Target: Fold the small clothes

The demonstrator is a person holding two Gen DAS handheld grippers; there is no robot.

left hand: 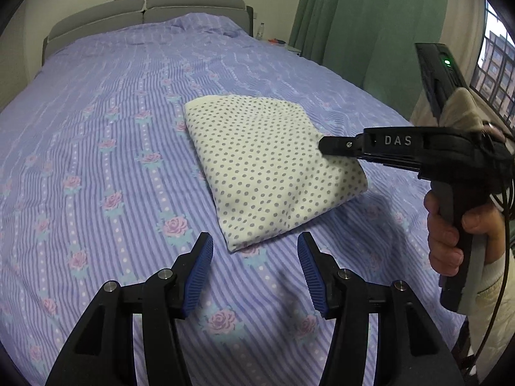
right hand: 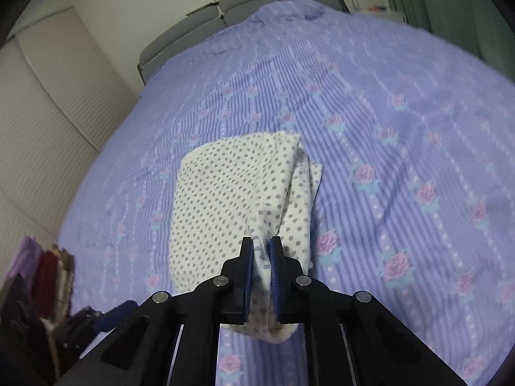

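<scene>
Pinching the dotted cloth (right hand: 225, 193) edge, right gripper (right hand: 261, 251) jaws; left gripper (left hand: 254, 247) jaws gaping, bedspread (left hand: 96, 160) around.

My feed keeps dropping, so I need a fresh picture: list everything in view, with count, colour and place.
Folded polka-dot cotton garment: one, cream with grey dots, middle of bed.
Striped floral bedspread: one, lilac with pink roses, covering the bed.
Padded headboard: one, grey, far end.
Curtain: one, green, right of bed.
Clothes pile: purple, red, dark; count unclear, left of bed.
Left gripper: black with blue pads, open, short of the garment's near corner.
Right gripper: black, blue pads, shut on the garment's edge.
Hand: one, gripping the right gripper's handle.
</scene>
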